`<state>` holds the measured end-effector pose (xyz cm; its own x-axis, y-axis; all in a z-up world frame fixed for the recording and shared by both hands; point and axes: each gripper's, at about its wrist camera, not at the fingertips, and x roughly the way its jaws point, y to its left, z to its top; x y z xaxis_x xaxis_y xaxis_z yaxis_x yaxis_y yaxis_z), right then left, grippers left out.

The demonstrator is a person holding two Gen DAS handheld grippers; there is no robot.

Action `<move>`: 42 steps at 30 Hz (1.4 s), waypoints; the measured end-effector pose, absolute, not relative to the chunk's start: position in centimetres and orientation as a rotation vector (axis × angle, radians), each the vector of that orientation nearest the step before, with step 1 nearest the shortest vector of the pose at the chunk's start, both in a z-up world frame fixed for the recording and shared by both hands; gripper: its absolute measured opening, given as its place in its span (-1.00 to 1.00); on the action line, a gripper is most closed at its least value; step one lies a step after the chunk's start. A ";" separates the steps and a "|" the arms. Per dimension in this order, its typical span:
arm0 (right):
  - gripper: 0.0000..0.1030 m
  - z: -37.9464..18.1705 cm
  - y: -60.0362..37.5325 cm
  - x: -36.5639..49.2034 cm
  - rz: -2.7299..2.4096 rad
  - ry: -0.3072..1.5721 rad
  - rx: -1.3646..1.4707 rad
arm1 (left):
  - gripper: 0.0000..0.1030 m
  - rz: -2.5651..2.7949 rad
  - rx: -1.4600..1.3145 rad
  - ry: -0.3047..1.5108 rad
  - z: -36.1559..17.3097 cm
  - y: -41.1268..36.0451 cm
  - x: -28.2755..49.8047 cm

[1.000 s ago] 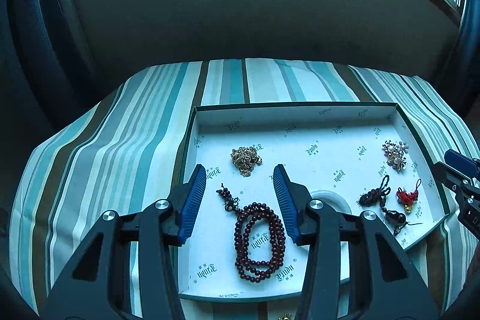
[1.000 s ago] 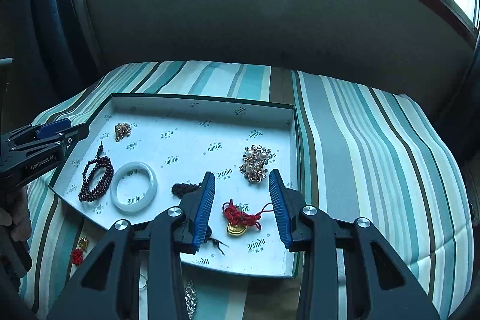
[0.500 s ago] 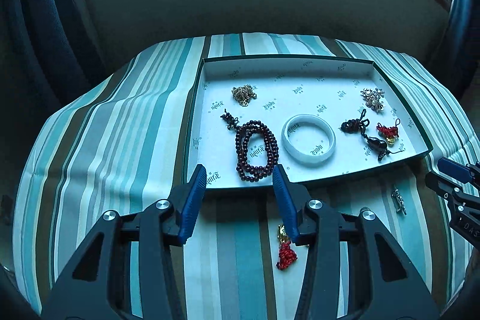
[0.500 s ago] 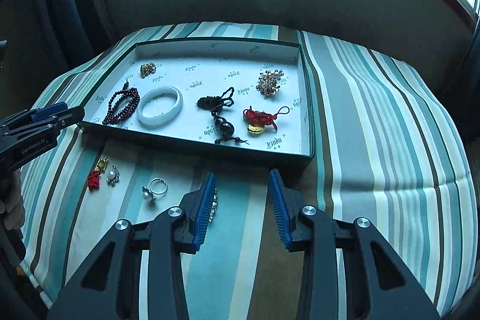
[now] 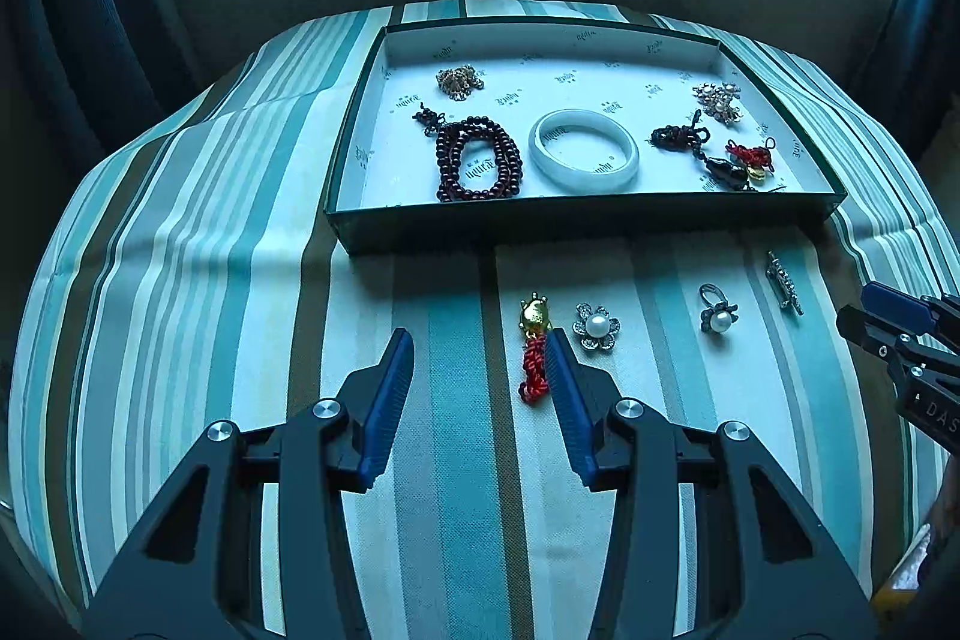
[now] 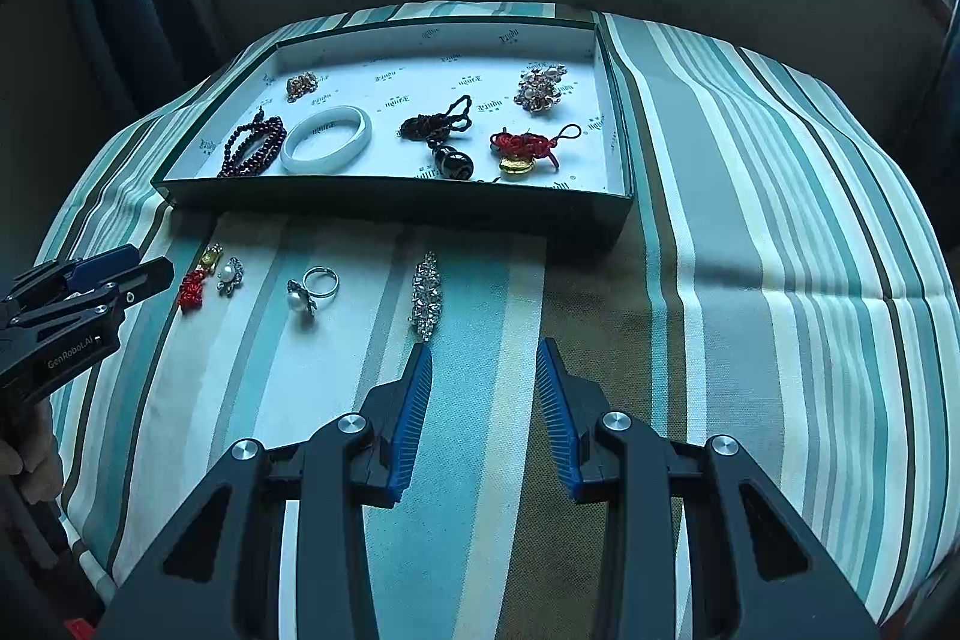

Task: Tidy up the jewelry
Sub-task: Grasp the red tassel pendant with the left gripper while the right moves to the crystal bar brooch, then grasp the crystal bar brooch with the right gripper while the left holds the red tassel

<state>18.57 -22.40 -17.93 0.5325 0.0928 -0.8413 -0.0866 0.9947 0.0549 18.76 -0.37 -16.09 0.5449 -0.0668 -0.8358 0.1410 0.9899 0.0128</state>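
Both grippers gape empty; red charm [image 5: 534, 349] lies lengthwise beside left gripper's [image 5: 480, 358] right finger, brooch [image 6: 426, 295] just ahead of right gripper [image 6: 483, 370].

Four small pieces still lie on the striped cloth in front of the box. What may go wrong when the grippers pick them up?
The red knot charm lies against one finger of the open left gripper, so a closing move may push it aside instead of catching it. The pearl ring and pearl flower brooch are small and low on the soft striped cloth; the fingers may pinch fabric too. The rhinestone clip is long and could tilt in the right gripper.
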 end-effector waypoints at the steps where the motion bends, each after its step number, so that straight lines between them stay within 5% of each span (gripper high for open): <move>1: -0.28 -18.0 -22.4 18.5 0.108 1.004 0.007 | -0.13 -0.127 0.080 0.991 -16.2 -0.5 18.6; 21: -0.29 -18.5 -22.4 18.8 0.109 1.018 0.015 | -0.38 -0.172 0.099 1.031 -18.1 -1.7 19.4; 30: -0.29 -18.5 -22.4 18.9 0.110 1.019 0.014 | -0.77 -0.216 0.116 1.025 -18.1 -1.9 19.5; 42: -0.29 -18.6 -21.7 19.2 0.127 1.018 0.009 | -0.82 -0.164 0.149 0.981 -17.4 -0.4 19.1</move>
